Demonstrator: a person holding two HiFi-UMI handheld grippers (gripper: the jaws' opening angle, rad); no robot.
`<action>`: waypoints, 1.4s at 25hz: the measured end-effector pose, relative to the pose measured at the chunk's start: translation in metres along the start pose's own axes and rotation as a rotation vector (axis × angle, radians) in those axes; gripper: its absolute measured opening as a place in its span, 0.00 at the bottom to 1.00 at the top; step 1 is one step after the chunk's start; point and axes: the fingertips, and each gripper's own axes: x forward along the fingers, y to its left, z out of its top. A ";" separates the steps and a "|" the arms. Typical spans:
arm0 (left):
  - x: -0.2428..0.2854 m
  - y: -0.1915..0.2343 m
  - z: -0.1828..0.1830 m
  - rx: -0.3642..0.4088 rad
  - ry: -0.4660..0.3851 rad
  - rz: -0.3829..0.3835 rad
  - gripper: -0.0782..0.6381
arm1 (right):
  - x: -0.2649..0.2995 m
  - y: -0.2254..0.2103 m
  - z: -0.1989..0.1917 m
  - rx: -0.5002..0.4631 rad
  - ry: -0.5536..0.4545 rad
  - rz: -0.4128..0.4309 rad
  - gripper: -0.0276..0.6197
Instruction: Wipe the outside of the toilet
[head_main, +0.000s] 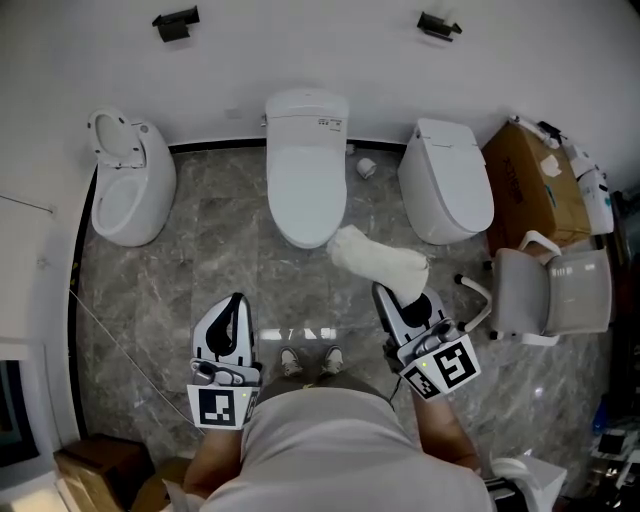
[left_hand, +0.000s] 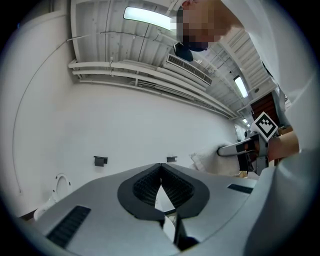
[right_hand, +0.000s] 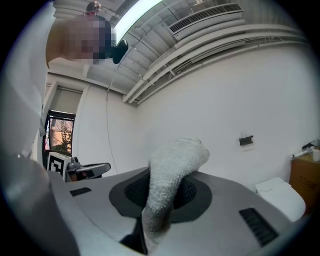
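The left grey-shelled two-jaw gripper (head_main: 236, 302) and the right grey-shelled two-jaw gripper (head_main: 392, 296) match: light grey moulded bodies, black ribbed pads (left_hand: 148, 186) lining the jaws, and black slotted insets on the shell. Each carries a white cube printed with black square markers (head_main: 221, 407). The person wears a pale grey short-sleeved T-shirt (head_main: 320, 450) and light-coloured shoes (head_main: 290, 361).

Bright, even — ceiling strip light (left_hand: 150, 19); fisheye w/ dark corners, floor (head_main: 200, 260) glare.
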 end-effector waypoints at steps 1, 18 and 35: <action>-0.001 0.004 -0.001 -0.002 -0.002 -0.001 0.13 | 0.002 0.003 0.000 -0.012 0.001 -0.003 0.18; -0.011 0.084 -0.021 -0.028 -0.024 -0.013 0.13 | 0.068 0.048 -0.013 -0.058 0.009 -0.013 0.18; 0.156 0.087 -0.064 -0.046 0.057 -0.015 0.13 | 0.180 -0.097 -0.009 -0.003 0.010 0.022 0.18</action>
